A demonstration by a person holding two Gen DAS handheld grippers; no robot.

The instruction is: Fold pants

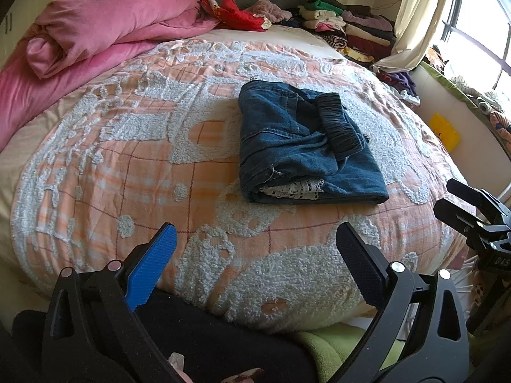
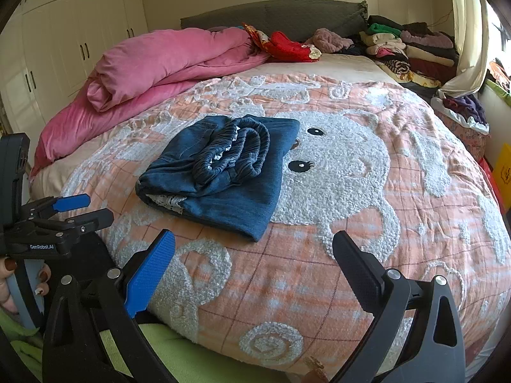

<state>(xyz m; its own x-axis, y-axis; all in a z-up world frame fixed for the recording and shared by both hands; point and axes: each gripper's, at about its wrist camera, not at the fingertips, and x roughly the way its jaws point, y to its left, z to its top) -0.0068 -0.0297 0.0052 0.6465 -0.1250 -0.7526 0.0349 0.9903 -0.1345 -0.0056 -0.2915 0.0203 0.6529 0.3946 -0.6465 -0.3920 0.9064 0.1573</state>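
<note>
Already folded into a compact bundle, the denim pants [image 1: 306, 146] lie near the middle of the bed [image 1: 127, 175], on a peach checked coverlet [image 2: 351, 223] with a fleecy white animal figure, their gathered elastic waistband [image 2: 236, 146] uppermost and a strip of white lace trim [image 1: 293, 190] showing at the near folded edge. Both sets of tongs hang short of the bundle at the foot of the bed, touching no cloth: the left tongs [image 1: 255, 255] stand with their jaws wide apart and nothing between them, and the right tongs [image 2: 252, 258] are likewise spread and empty. A person's hand [image 2: 19, 281] grips the handle of the left tool, seen at the edge of the right wrist view. A rolled pink duvet [image 1: 105, 28] lies along the far left side of the bed, and stacks of folded clothes [image 1: 348, 25] sit by the headboard near the curtain [image 1: 415, 16]. By the look of it, the folding is all but done; what is left, if anything, calls for a light touch, such as pressing the slack waistband flat or squaring the slightly skewed edges, without pulling the layers open.
</note>
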